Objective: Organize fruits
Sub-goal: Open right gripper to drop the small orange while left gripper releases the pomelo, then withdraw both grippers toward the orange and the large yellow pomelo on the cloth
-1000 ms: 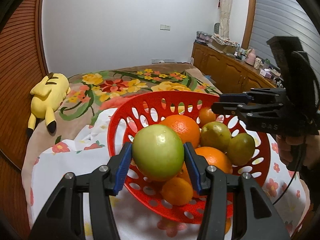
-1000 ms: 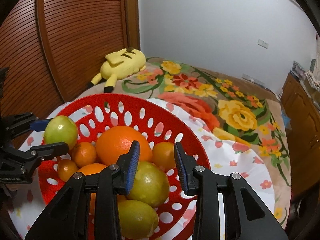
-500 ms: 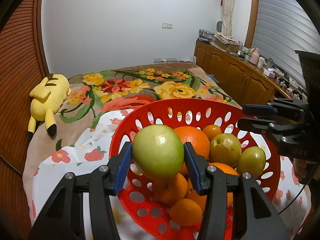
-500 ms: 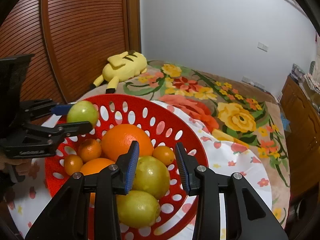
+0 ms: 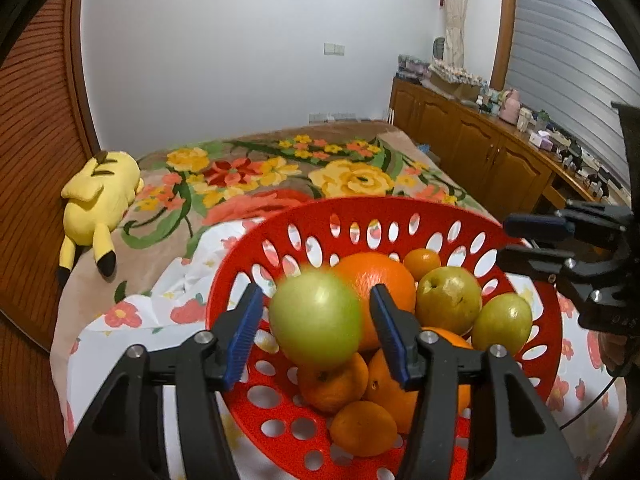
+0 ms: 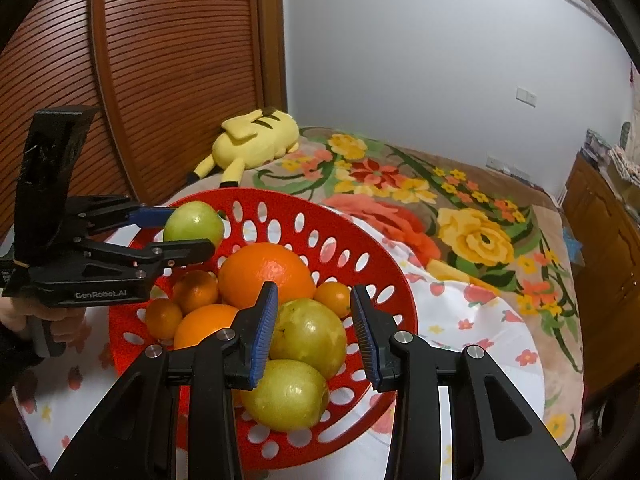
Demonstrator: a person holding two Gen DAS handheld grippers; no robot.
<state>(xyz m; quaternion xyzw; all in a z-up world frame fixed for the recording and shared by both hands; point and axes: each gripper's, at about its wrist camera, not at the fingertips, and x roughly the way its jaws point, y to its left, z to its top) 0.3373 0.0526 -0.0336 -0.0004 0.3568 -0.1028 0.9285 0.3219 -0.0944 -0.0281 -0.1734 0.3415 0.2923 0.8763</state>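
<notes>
The left tool (image 5: 316, 326) is opening: its blue pads stand clear of the green apple (image 5: 316, 318), which is blurred and dropping at the centre of the frame above the red basket (image 5: 544, 344). The release point sits over the piled oranges so the apple lands inside. The right tool (image 6: 314, 330) is nearly closed, empty, waiting over the basket's yellow-green fruit (image 6: 308, 336).
</notes>
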